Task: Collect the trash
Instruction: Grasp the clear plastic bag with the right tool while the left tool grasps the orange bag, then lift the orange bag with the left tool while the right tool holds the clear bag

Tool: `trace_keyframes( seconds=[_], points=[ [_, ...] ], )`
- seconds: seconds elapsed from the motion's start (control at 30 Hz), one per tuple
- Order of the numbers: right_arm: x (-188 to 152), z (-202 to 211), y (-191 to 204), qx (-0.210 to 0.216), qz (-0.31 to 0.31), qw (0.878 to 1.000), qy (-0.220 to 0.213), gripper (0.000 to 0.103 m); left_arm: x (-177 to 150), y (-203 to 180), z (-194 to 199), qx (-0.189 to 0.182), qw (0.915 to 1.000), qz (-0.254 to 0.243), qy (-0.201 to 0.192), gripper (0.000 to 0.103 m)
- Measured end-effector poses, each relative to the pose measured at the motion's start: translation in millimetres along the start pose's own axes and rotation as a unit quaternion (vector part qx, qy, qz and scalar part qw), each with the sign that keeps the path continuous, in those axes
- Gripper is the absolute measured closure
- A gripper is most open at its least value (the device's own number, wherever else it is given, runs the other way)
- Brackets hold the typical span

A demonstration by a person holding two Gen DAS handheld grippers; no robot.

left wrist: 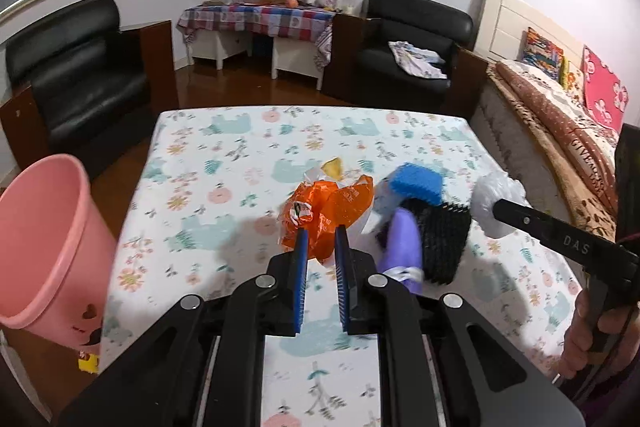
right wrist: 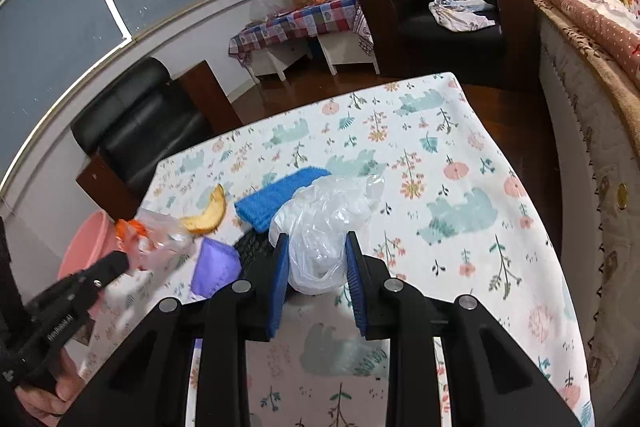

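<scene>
Right now we have our left gripper clamped on a crumpled orange wrapper, its blue pads pressing the wrapper from both sides above the table. Our right gripper is pinched on a clear plastic bag, the bag bunched between its pads.

Just beside the orange wrapper lie a purple packet, a black ribbed pad and a blue sponge, clustered close together; whether they touch one another we cannot tell. A curved yellow peel lies past them on the cloth.

All of it rests on the table, covered in a white cloth printed with bears and flowers. At the table's left side stands a pink bucket, tilted in the fisheye view, its mouth facing us.
</scene>
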State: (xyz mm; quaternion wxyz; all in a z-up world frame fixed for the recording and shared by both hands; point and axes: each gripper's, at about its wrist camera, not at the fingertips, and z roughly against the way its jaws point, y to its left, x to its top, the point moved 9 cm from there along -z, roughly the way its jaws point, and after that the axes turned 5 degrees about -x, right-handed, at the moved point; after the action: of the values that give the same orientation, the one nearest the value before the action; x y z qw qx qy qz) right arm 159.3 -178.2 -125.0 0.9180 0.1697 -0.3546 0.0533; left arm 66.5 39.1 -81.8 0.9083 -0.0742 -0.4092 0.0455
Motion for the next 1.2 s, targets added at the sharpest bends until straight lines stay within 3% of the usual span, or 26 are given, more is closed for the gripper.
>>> trace_keyframes(
  seconds=[0.27, 0.83, 1.2],
  points=[
    [-15, -11, 4, -0.006, 0.007, 1.0, 0.008, 0.076, -14, 24, -1, 0.018, 0.9995, 0.021, 0.015, 0.09],
    [-18, -24, 5, -0.001, 0.012, 1.0, 0.026, 0.073, -43, 37, -30, 0.016, 0.9966, 0.045, 0.067, 0.09],
    [-18, -25, 4, -0.003, 0.012, 1.0, 0.028, 0.072, -44, 47, -18, 0.016, 0.9968, 0.058, 0.053, 0.09]
  ],
)
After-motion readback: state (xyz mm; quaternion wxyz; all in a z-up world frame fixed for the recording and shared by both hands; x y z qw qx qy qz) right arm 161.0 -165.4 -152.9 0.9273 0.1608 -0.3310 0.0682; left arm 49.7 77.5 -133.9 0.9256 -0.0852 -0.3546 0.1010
